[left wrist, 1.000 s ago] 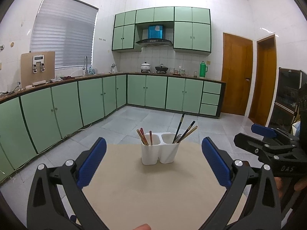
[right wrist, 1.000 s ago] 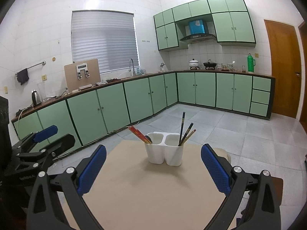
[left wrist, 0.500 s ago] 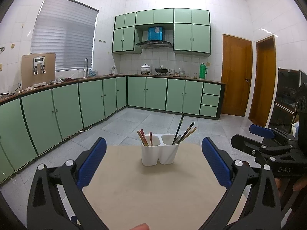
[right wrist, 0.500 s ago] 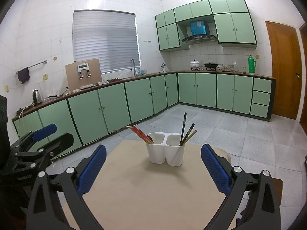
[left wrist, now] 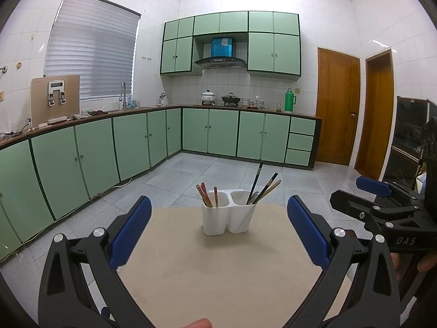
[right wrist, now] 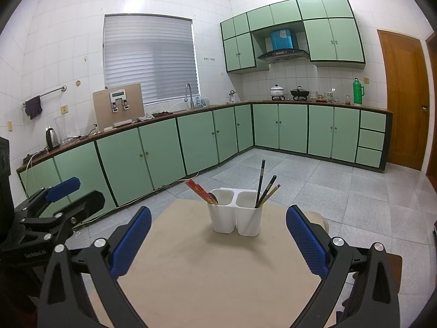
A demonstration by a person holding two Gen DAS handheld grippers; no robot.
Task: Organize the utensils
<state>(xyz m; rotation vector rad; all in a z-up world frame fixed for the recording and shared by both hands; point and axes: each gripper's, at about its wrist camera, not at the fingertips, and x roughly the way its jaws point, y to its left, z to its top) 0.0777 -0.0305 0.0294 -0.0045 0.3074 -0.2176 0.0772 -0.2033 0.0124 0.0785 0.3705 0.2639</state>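
On my left, the left gripper (left wrist: 218,229) hangs over the near edge of the worktop (left wrist: 218,273) with its jaws spread wide and nothing between them. Straight ahead of it, toward the far edge, stands the white two-cup holder (left wrist: 229,218). Its left cup carries the red chopsticks (left wrist: 205,195), leaning out to the left; its right cup carries the dark chopsticks (left wrist: 262,188), which fan up and to the right, one nearly upright. A spoon bowl seems to sit low among the dark ones, though I can't make it out for certain.

On the right, the right gripper (right wrist: 218,235) is likewise wide open and empty, with the holder slightly right of its centre line. Both grippers look about equally far from the holder. I judge each suits the cup on its own side: the sticks' long axes run upward out of the rim, so the jaws must come in across the shafts above it, then lift along that lean.
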